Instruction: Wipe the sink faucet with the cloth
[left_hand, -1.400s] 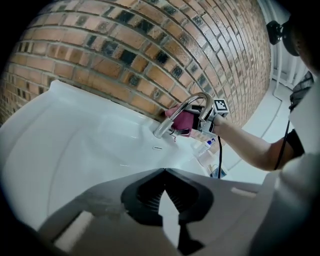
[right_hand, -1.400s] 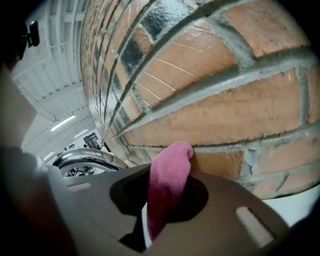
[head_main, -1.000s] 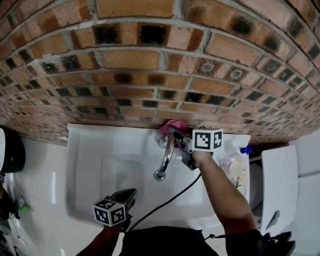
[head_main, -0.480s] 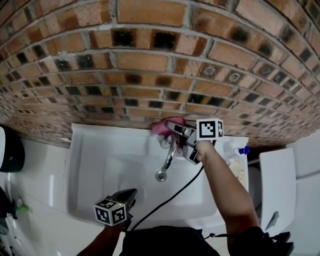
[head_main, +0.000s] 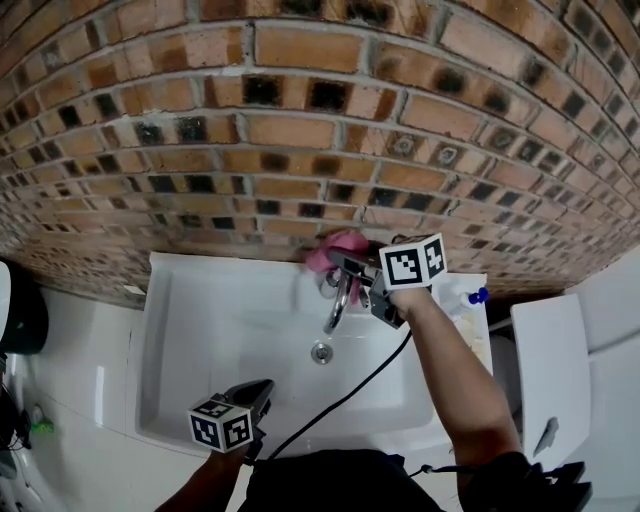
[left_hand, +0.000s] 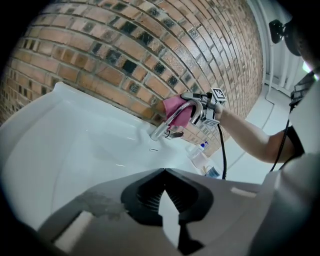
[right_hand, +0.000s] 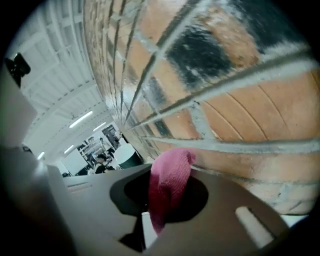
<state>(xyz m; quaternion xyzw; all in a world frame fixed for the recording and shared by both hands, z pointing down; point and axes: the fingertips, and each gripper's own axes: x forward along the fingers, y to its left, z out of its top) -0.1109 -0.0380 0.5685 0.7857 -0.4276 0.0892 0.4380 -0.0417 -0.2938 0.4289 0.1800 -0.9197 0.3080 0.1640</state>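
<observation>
1. At the far edge of the sink, hard by the brick wall, the right gripper is clamping its jaws on the pink cloth. In its own view a fold of the cloth is standing up between the jaws.
2. The cloth is resting against the far, upper bend of the faucet. From the left gripper view it is showing behind the arch of the faucet.
3. Near the person, the left gripper is hovering over the near rim of the sink. Its jaws are meeting at the tips with nothing held.
4. Progress, as a judgement: wiping is under way at the top and back of the faucet. The spout down to its outlet and the base seem left to do. No frame is showing which parts are already clean.
5. Containers: the sink basin is holding nothing but its drain. A small bottle with a blue cap is sitting on the right ledge, its contents not readable. Pale items beside it are too blurred to name.
</observation>
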